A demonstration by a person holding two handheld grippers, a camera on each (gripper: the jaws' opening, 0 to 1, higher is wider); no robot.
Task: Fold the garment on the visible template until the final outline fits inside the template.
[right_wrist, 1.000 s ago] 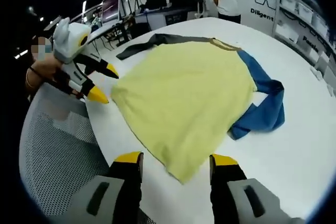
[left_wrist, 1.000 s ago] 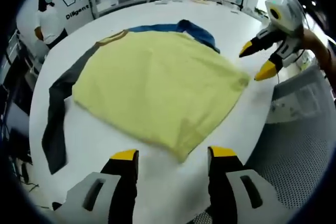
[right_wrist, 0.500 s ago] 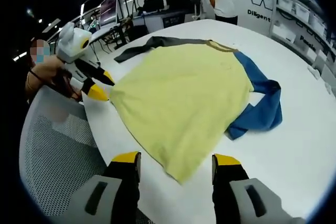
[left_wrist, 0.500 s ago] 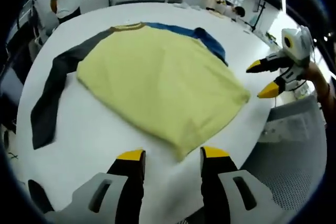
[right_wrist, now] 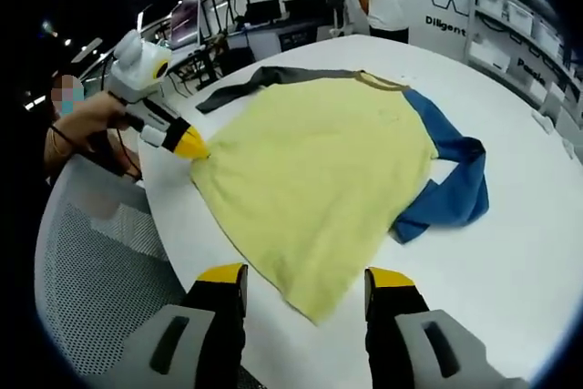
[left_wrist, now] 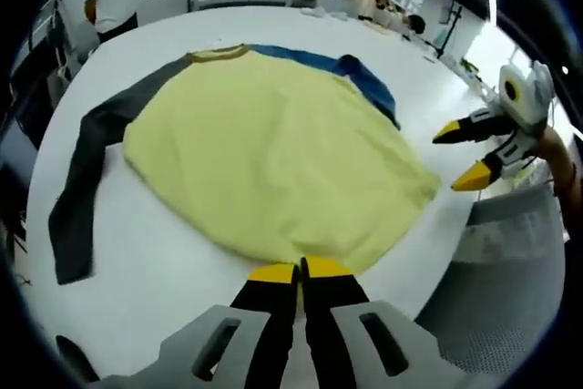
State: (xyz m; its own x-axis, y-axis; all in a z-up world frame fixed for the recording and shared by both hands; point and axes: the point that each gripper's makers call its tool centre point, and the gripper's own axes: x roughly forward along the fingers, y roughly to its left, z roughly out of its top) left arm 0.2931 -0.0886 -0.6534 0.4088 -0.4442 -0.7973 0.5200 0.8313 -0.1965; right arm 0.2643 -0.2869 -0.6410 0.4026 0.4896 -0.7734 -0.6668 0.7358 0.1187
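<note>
right gripper (right_wrist: 305, 281) fingers apart above garment (right_wrist: 319, 179) hem | left gripper (right_wrist: 194, 147) pinching hem corner | white table (right_wrist: 510, 225)

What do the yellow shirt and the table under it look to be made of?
The shirt looks like a soft matte knit, probably cotton jersey: it lies limp with shallow wrinkles, and its blue sleeve bunches loosely. The table looks like smooth white laminate or painted board, with a faint sheen and no visible grain; the exact material is unclear.

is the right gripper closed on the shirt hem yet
No, the right gripper stands open, its jaws apart on either side of the yellow shirt's near corner, not pinching it.
</note>
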